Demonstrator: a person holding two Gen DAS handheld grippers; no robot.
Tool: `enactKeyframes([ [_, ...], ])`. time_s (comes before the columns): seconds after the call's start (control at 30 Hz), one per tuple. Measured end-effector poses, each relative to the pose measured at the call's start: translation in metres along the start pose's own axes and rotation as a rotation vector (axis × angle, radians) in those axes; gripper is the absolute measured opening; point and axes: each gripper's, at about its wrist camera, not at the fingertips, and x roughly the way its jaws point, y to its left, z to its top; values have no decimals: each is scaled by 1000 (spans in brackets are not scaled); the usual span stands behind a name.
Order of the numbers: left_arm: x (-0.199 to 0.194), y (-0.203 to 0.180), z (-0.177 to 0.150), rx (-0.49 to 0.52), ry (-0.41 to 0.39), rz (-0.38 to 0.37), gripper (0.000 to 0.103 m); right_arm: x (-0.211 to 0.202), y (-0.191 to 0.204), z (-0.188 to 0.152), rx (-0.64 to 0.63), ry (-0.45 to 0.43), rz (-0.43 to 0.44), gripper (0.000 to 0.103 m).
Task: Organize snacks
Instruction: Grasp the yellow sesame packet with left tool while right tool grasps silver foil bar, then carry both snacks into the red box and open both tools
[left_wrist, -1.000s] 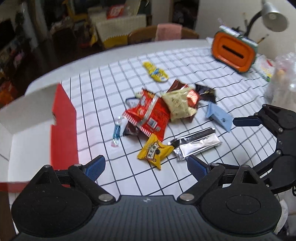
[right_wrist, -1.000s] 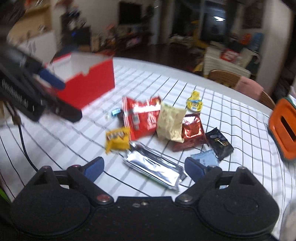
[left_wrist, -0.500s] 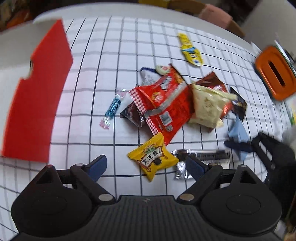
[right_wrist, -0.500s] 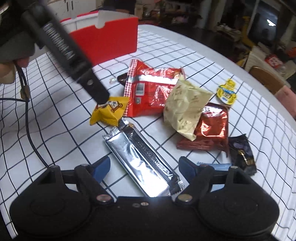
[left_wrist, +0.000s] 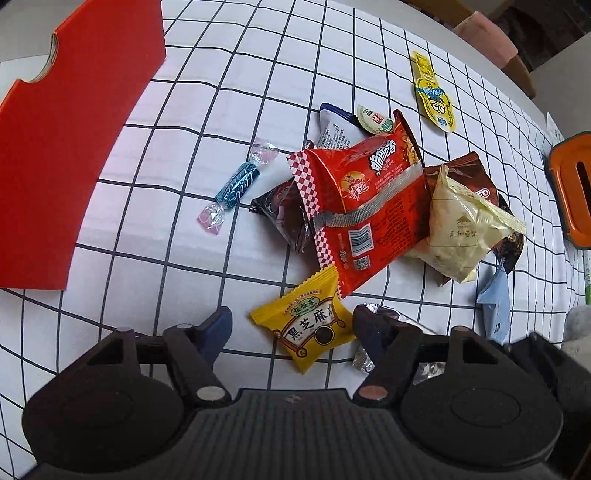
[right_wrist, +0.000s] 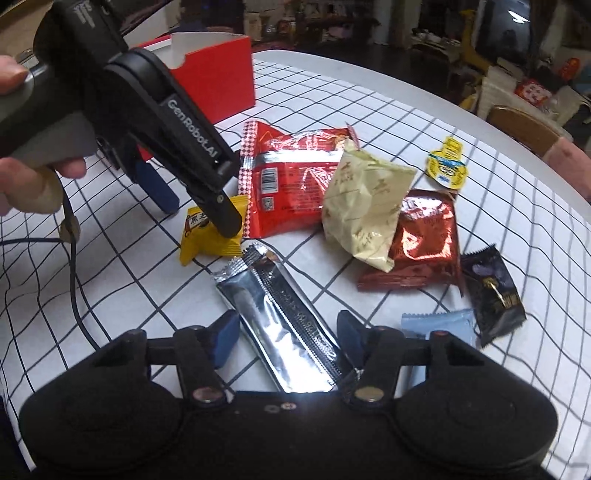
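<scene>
Left gripper (left_wrist: 291, 325) is down over the yellow sesame snack packet (left_wrist: 308, 325), fingers apart on either side, jaws just closing in, pads not yet pressing. At ten o'clock sits the red box (left_wrist: 70, 155); at twelve, the big red snack bag (left_wrist: 365, 206) tops the pile. Over to the right gripper (right_wrist: 288, 332): jaws just narrowing around the silver foil bar (right_wrist: 280, 314), left pad beside its edge; whether it's clamped I cannot tell. Everything lies on the grid tablecloth (right_wrist: 406, 122).
</scene>
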Motion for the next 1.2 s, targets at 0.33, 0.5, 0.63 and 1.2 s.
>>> enactKeyframes([
  [0.33, 4, -10, -1, 29, -9, 24, 48, -13, 14, -3, 160, -33, -85, 26],
  [0.5, 3, -6, -1, 32, -4, 25, 48, -17, 23, -2, 87, -33, -114, 29],
  [0.63, -1, 1, -7, 42, 3, 29, 48, -19, 22, 3, -33, -29, -66, 52],
  [1.2, -20, 15, -28, 86, -7, 43, 46, 6, 3, -11, -100, 64, 59, 45],
])
